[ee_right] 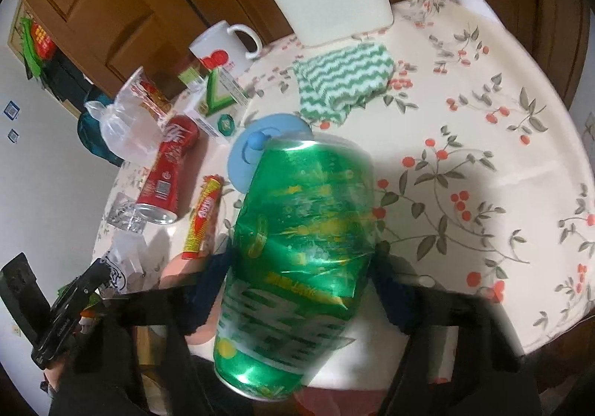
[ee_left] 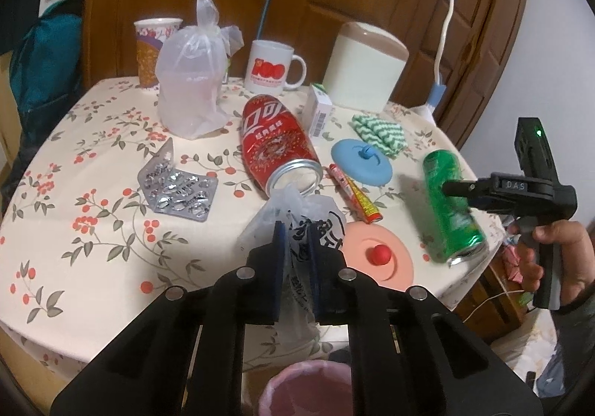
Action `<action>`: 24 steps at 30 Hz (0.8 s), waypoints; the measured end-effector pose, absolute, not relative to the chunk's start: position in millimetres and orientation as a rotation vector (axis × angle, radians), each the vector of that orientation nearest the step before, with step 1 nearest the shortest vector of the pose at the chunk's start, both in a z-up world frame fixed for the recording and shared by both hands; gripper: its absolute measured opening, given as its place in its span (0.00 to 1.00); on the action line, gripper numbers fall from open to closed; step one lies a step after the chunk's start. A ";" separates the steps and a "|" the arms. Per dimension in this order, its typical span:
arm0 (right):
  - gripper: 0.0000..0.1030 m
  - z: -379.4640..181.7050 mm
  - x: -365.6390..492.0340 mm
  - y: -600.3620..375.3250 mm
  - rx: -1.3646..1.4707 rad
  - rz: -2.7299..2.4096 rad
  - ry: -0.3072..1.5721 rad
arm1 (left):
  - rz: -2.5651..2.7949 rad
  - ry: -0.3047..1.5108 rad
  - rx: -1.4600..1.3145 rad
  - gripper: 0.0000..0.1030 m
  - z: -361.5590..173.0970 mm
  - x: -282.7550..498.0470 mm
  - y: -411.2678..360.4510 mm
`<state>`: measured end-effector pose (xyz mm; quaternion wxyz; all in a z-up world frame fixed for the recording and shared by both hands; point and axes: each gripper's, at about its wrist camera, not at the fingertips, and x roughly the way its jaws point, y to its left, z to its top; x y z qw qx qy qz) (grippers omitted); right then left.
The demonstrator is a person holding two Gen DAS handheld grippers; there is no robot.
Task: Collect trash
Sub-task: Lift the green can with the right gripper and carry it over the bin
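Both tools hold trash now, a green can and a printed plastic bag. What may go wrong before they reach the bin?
1. The right tool pinches the dented green can at its middle; the can looks tilted and might slip or turn.
2. The left tool grips only a fold of the printed plastic bag, which touches the red can lying open-end toward it; lifting might drag or roll that can.
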<state>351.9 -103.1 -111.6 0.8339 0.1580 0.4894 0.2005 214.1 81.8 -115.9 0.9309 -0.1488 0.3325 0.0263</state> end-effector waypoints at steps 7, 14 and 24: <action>0.11 -94.3 339.3 -108.1 0.280 0.412 1.021 | 0.046 0.665 -0.300 0.11 -108.3 204.4 78.5; 0.11 -96.8 336.1 -101.8 0.236 0.421 1.027 | 0.032 0.659 -0.307 0.10 -105.1 198.8 74.5; 0.19 -112.6 347.5 -91.7 0.222 0.427 1.091 | 0.027 0.660 -0.341 0.09 -109.8 197.9 77.3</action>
